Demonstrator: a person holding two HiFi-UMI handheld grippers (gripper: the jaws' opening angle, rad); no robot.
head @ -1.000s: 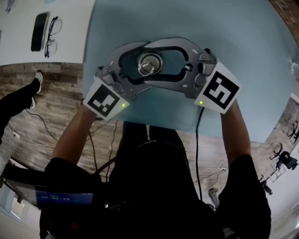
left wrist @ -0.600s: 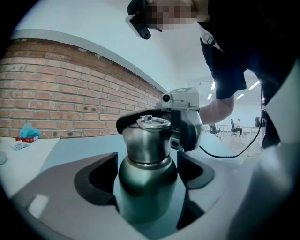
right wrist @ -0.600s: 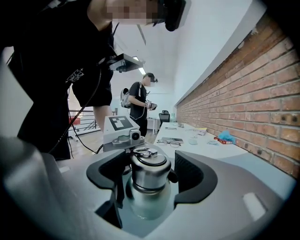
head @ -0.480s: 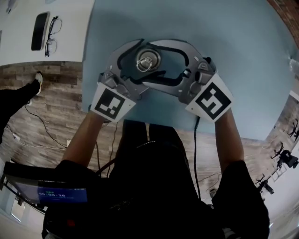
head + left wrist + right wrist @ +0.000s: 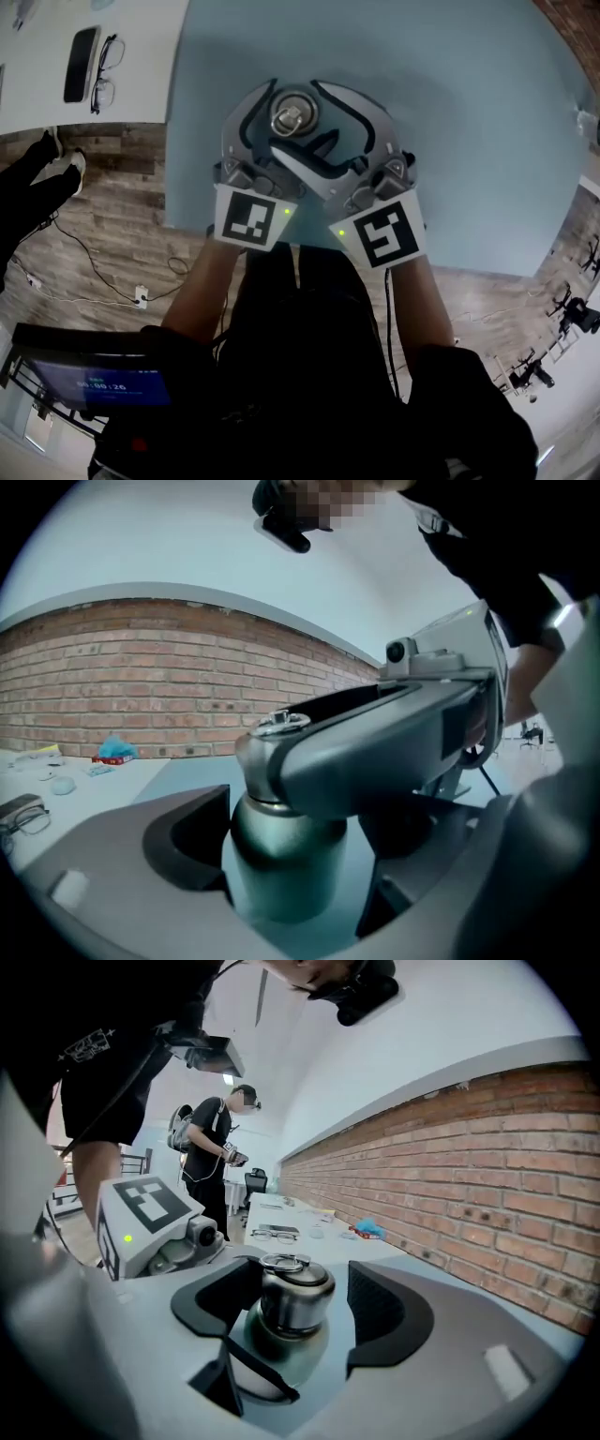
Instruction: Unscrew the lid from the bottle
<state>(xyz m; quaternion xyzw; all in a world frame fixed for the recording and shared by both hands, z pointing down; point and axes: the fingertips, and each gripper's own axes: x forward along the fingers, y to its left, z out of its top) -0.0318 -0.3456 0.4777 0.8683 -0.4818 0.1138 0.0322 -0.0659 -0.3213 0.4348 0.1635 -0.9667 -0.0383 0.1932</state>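
Left tool and right tool swung closer together than before, both released, jaws just opened around upright bottle, lid on.

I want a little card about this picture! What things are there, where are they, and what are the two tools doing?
Bottle: metal bottle, upright on the blue table
Lid: lid on the bottle, ring on top
Left tool: left tool open; jaws have just been opening; the bottle's body stands between them, pads not pressing
Right tool: right tool open; jaws have just been opening; the lid stands between them with a gap on each side
Nearby: glasses on the white table
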